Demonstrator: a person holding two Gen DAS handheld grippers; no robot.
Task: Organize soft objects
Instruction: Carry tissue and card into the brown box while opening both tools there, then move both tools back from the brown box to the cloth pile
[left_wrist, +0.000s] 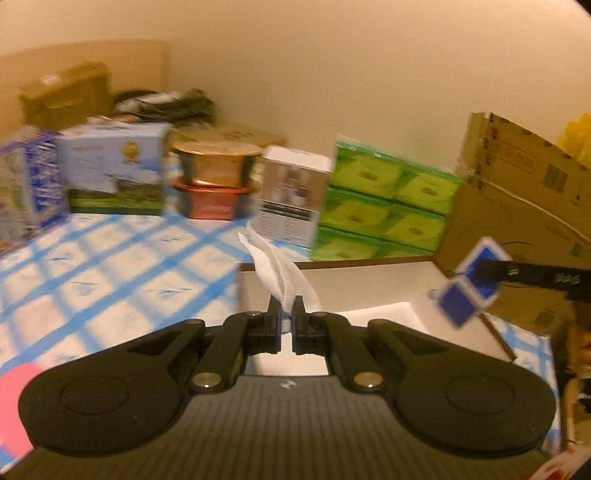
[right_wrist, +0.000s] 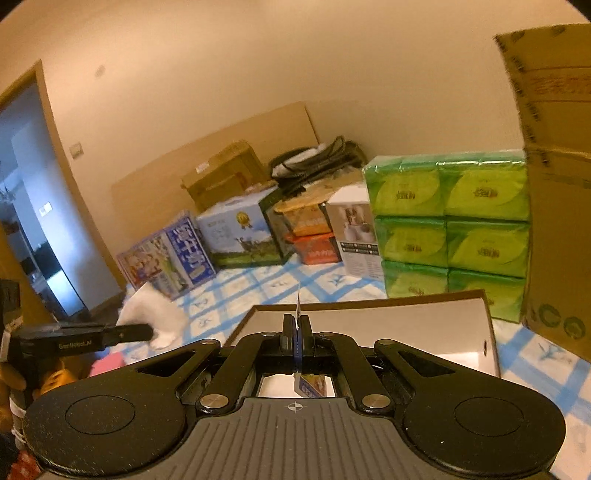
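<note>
Mid-task, judging by the scene: both items are lifted, neither yet placed. On the left, the left gripper (left_wrist: 286, 317) has its fingers clamped on a white cloth (left_wrist: 275, 271), which fans upward past the fingertips above the checked blue surface (left_wrist: 110, 258). To the right, the right gripper (right_wrist: 297, 332) pinches a thin blue packet (left_wrist: 469, 282) edge-on over the open white box (right_wrist: 424, 317).
</note>
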